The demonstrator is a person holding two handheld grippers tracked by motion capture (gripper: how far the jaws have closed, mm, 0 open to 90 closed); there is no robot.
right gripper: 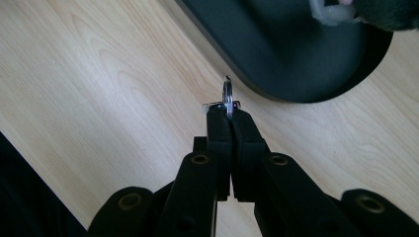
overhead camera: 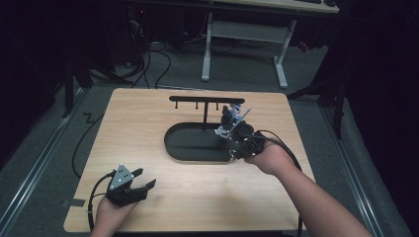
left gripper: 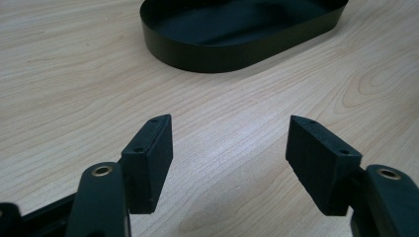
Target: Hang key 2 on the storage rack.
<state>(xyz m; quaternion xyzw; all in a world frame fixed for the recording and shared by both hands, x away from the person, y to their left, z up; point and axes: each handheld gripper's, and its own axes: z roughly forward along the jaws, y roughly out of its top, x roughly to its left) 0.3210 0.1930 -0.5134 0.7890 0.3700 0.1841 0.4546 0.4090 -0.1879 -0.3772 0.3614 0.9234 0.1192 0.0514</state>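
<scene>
The right gripper (right gripper: 228, 112) pinches a key ring (right gripper: 227, 94) edge-on above the tray's (overhead camera: 174, 148) near rim; the rack (overhead camera: 206, 100) with its hooks stands just beyond and higher, its bar crosswise; the left gripper (left gripper: 230, 148), spread and empty, rests well apart on the surface (overhead camera: 148, 113).

Black tray (overhead camera: 197, 148) and hook stand (overhead camera: 206, 100) mid-table — bare wood around.

My right gripper (overhead camera: 228, 129) hangs over the tray's (overhead camera: 183, 148) right end, keyring (right gripper: 228, 95) between its tips, rack (overhead camera: 206, 100) just behind. My left gripper (overhead camera: 143, 180) sits near the table's (overhead camera: 148, 113) front-left corner.
</scene>
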